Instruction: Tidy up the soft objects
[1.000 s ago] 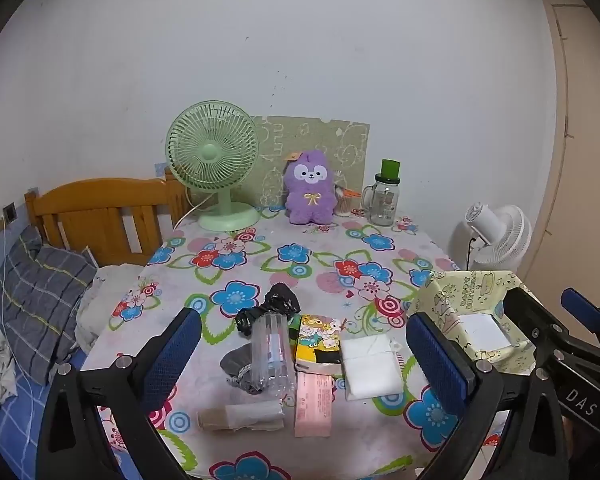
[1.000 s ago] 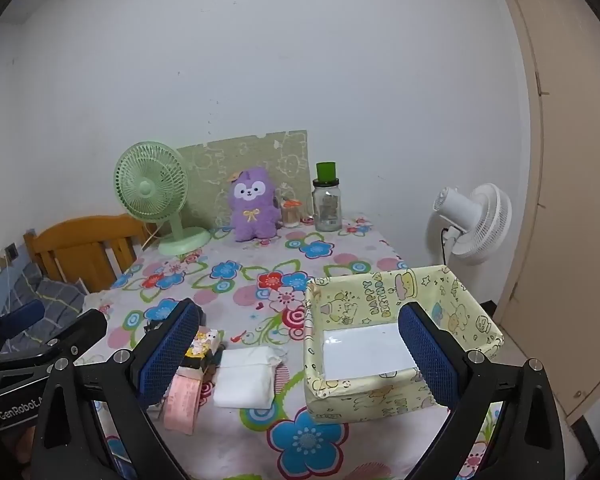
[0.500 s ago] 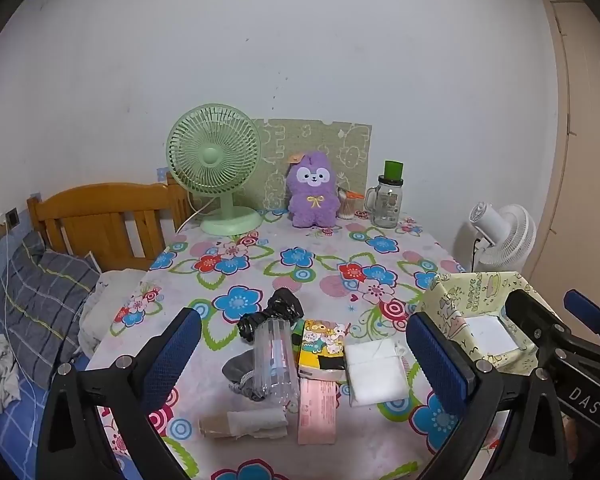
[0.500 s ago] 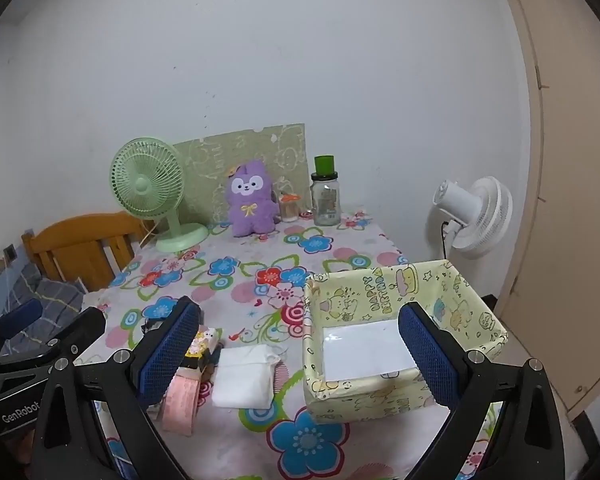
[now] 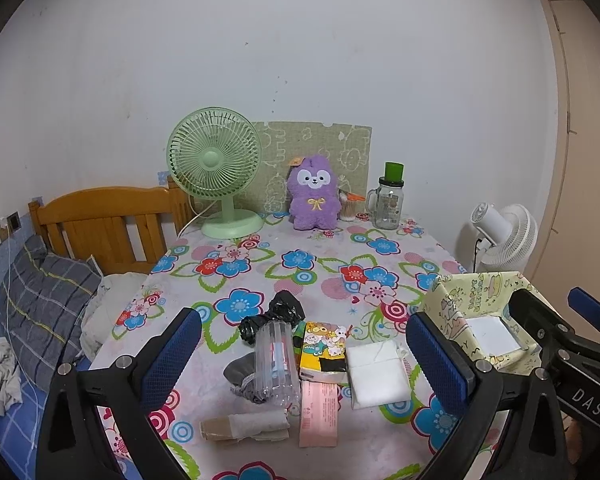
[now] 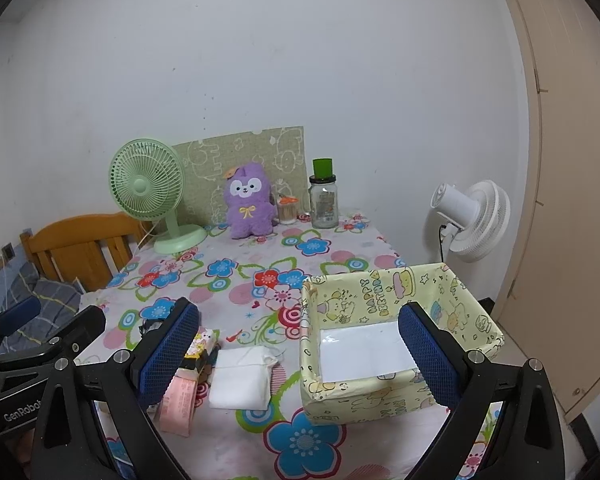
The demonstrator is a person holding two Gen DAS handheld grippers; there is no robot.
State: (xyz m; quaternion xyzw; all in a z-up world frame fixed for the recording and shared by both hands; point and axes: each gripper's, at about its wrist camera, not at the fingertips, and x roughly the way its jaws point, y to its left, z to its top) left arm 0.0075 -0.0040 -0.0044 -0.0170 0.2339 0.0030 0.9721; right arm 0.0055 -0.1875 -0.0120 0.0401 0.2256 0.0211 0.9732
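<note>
Both grippers, left [image 5: 304, 358] and right [image 6: 300, 350], have drawn back slightly, jaws apart and empty. One white cloth [image 6: 242, 376] lies beside one yellow box [image 6: 396, 394].

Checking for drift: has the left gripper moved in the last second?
Yes. The left gripper has pulled back slightly: in its view the green fan sits a little higher and smaller.

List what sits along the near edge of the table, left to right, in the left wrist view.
Paper roll → pink packet → white folded cloth → yellow box.
</note>
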